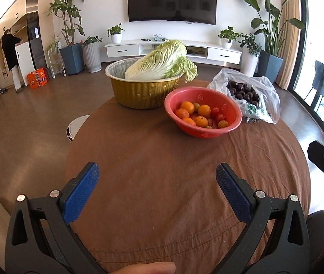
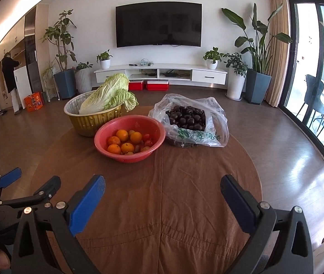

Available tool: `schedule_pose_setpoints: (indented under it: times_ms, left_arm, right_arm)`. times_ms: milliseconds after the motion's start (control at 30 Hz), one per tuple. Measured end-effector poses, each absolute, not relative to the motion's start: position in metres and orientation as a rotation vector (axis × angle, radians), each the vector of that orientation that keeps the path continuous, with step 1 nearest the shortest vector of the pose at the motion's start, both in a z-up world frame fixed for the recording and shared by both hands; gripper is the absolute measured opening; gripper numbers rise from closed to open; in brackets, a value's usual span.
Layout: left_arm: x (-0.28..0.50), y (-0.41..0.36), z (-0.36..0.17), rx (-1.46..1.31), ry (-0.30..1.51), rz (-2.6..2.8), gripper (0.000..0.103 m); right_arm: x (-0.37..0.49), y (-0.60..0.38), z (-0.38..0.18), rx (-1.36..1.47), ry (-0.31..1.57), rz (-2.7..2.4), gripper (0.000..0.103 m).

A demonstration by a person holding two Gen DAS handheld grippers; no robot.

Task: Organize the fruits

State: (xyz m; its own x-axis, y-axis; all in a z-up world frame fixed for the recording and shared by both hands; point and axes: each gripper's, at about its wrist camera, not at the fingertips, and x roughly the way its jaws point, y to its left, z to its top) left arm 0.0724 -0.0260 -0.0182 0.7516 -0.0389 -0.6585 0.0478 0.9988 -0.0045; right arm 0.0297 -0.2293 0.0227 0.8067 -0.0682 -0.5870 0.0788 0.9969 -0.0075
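Fruits [image 1: 199, 115] heaped in round red bowl [image 1: 235, 114], no long axis.

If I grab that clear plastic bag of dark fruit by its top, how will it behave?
The plastic bag looks thin and crumpled, so it will probably sag and shift. Its mouth lies open, so the round dark fruit may roll out. It is likely heavy for its size.
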Motion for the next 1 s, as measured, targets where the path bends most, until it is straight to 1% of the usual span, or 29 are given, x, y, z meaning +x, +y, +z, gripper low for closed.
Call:
schedule_pose_setpoints:
  times_ms: [1000]
  left_arm:
    - [0.0684,-0.0336,-0.0245,0.026,0.731,-0.057,0.103]
  right_arm:
    - [0.0283,-0.2283,0.0222,0.023,0.641,-0.071,0.103]
